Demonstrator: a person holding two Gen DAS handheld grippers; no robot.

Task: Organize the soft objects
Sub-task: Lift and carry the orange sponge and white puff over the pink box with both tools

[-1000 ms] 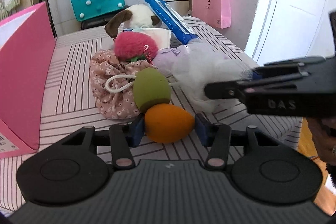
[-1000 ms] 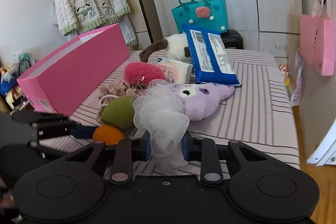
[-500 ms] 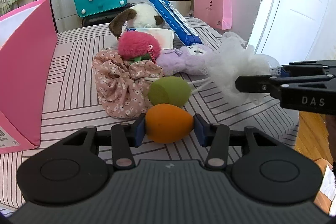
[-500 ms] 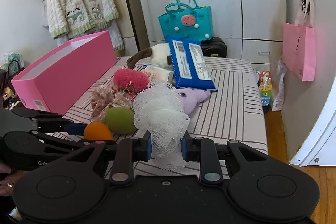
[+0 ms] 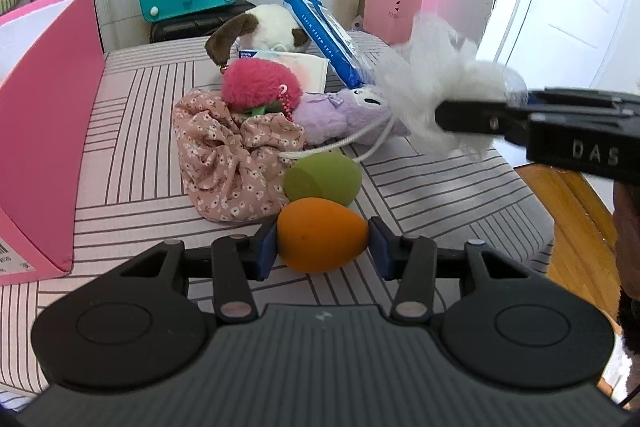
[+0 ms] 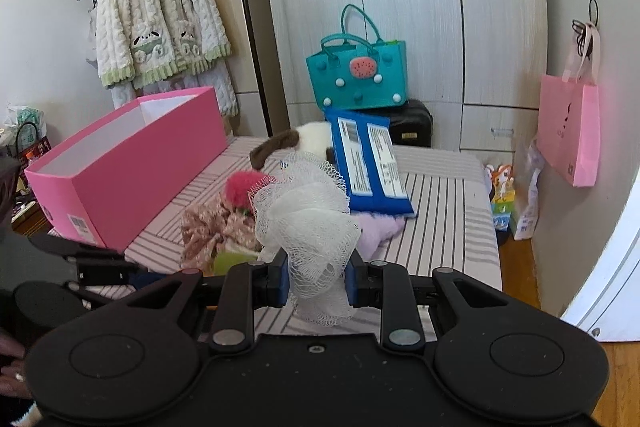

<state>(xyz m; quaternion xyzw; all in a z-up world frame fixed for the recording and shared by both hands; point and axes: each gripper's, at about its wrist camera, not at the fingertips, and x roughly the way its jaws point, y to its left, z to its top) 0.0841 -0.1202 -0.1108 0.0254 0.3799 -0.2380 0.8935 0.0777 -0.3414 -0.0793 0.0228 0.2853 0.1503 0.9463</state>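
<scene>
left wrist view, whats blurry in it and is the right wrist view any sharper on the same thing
Left wrist view: the white mesh pouf is smeared by motion blur, while the orange sponge in the left gripper is crisp. Right wrist view: the pouf's netting shows sharply in the right gripper; fisheye bends the wardrobe edges.

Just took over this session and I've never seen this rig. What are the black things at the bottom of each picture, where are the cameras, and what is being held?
No robot: a person holds two hand-held grippers, each with a fisheye camera looking along its fingers. The left gripper is shut on an orange egg-shaped sponge. The right gripper is shut on a white mesh bath pouf. On the striped bed lie a green egg-shaped sponge, a floral drawstring pouch, plush toys and an open pink box.
</scene>
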